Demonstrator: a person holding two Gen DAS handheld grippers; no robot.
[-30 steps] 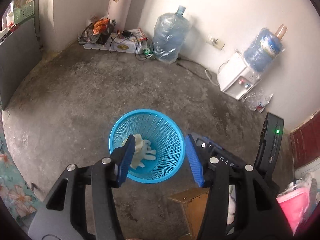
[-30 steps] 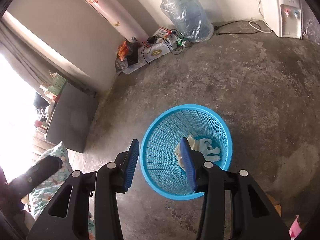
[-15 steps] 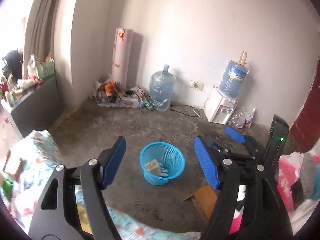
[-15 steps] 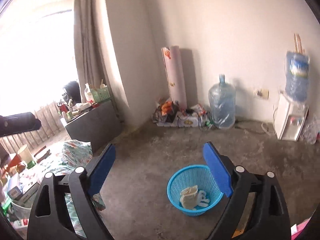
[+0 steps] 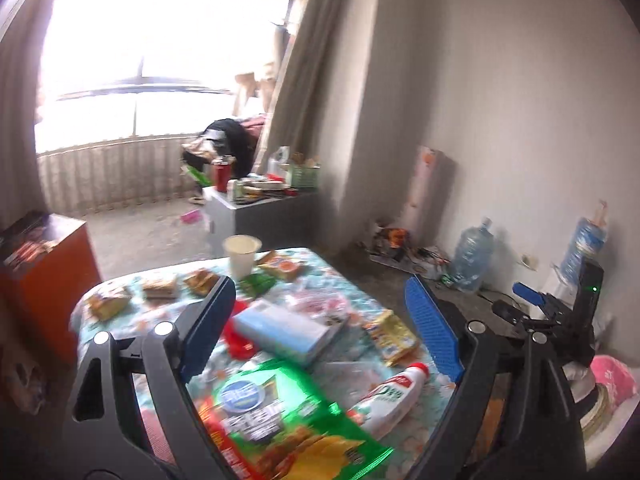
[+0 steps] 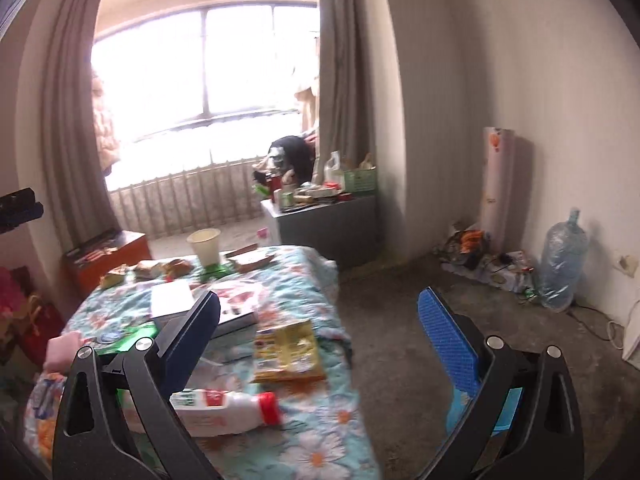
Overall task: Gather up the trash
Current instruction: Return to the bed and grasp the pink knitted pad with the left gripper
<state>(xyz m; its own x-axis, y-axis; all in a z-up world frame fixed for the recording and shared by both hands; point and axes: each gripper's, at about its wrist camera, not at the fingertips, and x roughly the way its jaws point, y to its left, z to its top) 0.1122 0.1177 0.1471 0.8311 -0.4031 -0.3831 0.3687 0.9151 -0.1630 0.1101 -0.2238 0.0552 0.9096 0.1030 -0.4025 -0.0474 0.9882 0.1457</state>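
Step in hand: between pickups. Both tongs face a flower-patterned surface (image 6: 320, 292) still littered with trash; a next item has to be chosen.

Landmark: white bottle with red cap (image 6: 224, 404), lying on its side at the near edge of the surface.

- Left tongs (image 5: 320, 328): jaws wide, just been opening, nothing between the pads; held above the surface, the bottle (image 5: 390, 398) below and toward their right finger.
- Right tongs (image 6: 320, 332): jaws at their widest, just been opening, empty; the bottle lies under the left finger.
- Green snack bag (image 5: 288, 420): just beside the bottle, at the near edge, blurred.
- Yellow wrapper (image 6: 288, 346): just beyond the bottle, flat.
- Pale box (image 5: 280, 332): beyond the bottle, mid-surface.
- Paper cup (image 6: 205, 246): well beyond the bottle, upright at the far end, with small wrappers beside it.
- Collecting basket: not in view in either picture.

Next move, as judged: lower one pair of tongs over a near item, probably the bottle or the yellow wrapper, square the pads across its narrow side, close, then carry it to the basket. Flat wrappers would need a pinch at a raised edge.
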